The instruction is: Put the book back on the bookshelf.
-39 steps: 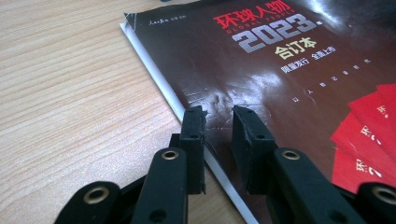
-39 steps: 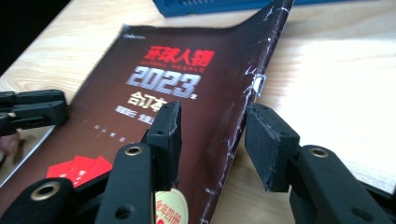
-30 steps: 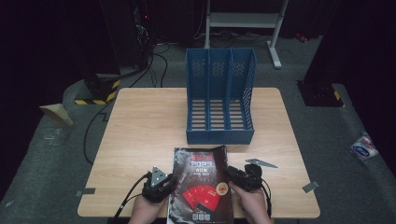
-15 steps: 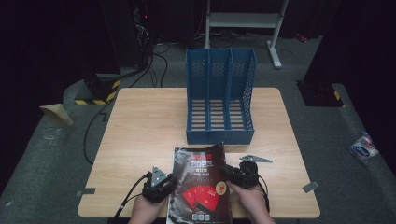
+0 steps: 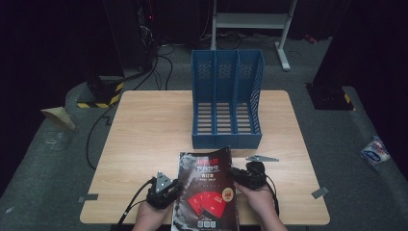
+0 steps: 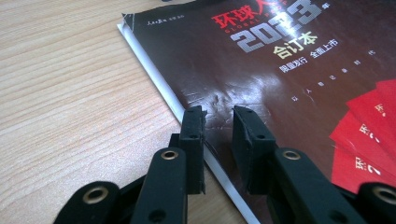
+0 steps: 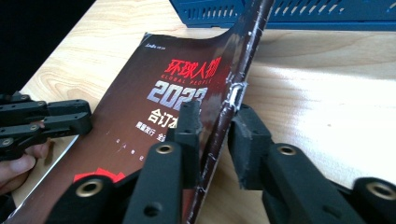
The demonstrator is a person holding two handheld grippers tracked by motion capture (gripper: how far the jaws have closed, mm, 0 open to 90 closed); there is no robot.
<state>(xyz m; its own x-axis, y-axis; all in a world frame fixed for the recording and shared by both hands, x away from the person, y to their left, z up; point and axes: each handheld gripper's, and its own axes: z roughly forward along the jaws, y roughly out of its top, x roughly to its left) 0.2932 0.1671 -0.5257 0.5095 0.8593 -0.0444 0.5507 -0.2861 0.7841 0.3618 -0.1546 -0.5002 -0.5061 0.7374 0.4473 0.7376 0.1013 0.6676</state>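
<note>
Right gripper [image 7: 212,123] clamps the right edge of the magazine [image 5: 207,190], jaws closed on the spine side, that edge lifted and curling up off the table [image 5: 144,139]. Left gripper [image 6: 218,122] sits at the magazine's left edge, jaws parted, one over the cover and one out over the table, nothing pinched yet. Magazine lies at the near edge of the table, centre, its near end hanging slightly past the rim, just near of the blue file rack [image 5: 226,96].

Likely step: get the magazine upright for the rack. To do it well, close the left jaws squarely on the left edge before lifting, keep both grips level so the glossy cover doesn't bend or slip, then tilt it toward a slot.

Surface: light wood-grain tabletop, bare apart from a small grey plate [image 5: 262,158] right of the magazine. Room: dark, grey floor, cables [image 5: 159,53] and a white stand [image 5: 250,21] at the far side.
</note>
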